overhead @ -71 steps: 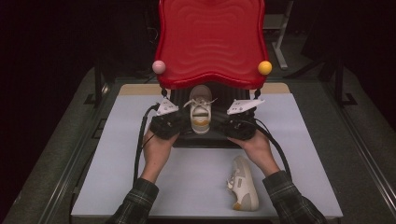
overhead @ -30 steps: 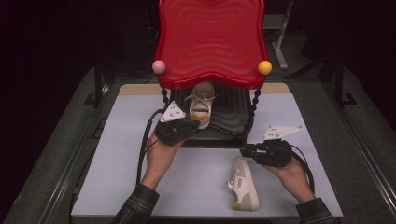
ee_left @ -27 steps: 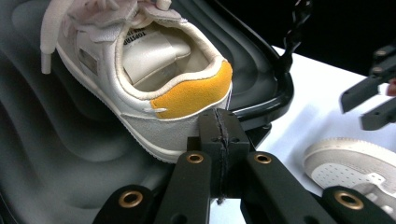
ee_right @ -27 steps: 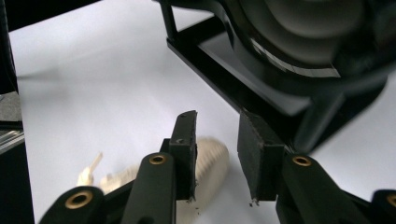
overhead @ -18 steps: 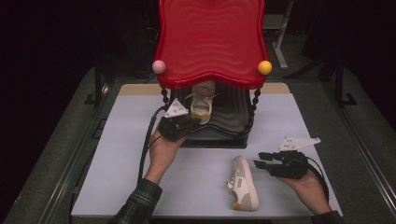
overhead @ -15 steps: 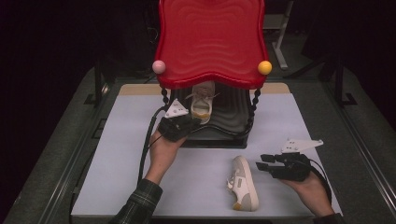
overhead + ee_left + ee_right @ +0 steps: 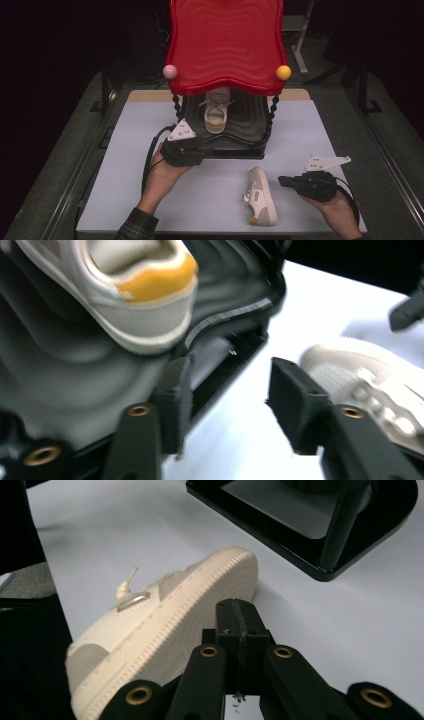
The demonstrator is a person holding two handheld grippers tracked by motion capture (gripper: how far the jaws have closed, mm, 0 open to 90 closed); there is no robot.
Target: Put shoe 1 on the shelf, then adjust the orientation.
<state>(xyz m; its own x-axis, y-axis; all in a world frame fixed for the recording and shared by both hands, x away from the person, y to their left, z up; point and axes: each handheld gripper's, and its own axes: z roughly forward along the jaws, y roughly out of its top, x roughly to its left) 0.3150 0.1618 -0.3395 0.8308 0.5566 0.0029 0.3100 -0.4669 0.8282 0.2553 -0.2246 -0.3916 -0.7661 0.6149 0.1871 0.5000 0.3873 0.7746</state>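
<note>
White table (image 7: 125,200), loose shoe (image 7: 261,196) just left of closed right claw (image 7: 284,181)

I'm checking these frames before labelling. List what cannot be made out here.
- Toe of the shoe on the rack: high view, hidden under the red top.
- Same shoe in the left gripper view: motion-blurred, cut off by the top edge.
- Shoe on the table: right gripper view, heel hidden behind the right gripper, whose fingers are shut.
- Left gripper: open, empty.
</note>
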